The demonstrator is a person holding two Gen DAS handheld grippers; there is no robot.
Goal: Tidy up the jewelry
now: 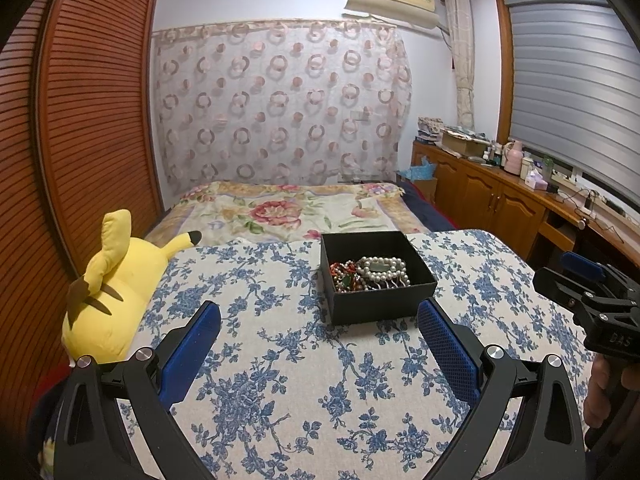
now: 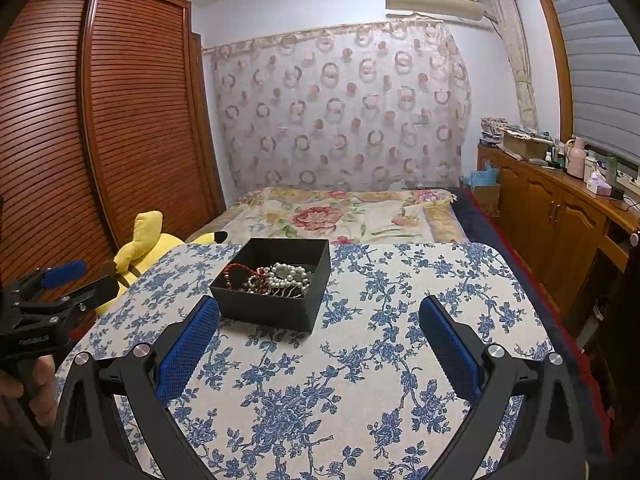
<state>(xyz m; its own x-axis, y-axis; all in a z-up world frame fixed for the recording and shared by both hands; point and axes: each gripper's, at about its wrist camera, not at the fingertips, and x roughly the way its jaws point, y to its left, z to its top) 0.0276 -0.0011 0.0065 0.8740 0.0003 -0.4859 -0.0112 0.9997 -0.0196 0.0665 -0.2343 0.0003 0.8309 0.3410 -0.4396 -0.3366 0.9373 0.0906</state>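
Note:
A black open box (image 1: 376, 298) (image 2: 276, 308) stands on a table with a blue-flowered cloth (image 1: 280, 380) (image 2: 360, 380). Inside it lie a white pearl piece (image 1: 382, 268) (image 2: 288, 274) and red and green beads (image 1: 344, 276) (image 2: 234, 272), tangled together. My left gripper (image 1: 320, 316) is open, hovering just short of the box with nothing between its fingers. My right gripper (image 2: 320, 312) is open too, with the box at its left fingertip. Each gripper shows at the edge of the other's view: the right gripper (image 1: 584, 280) and the left gripper (image 2: 80, 280).
A yellow plush toy (image 1: 116, 292) (image 2: 148, 244) lies at the table's left edge against a slatted wooden wardrobe (image 1: 80, 120). A bed with a floral blanket (image 1: 288, 208) lies beyond the table. A wooden sideboard (image 1: 500, 196) with clutter runs along the right wall.

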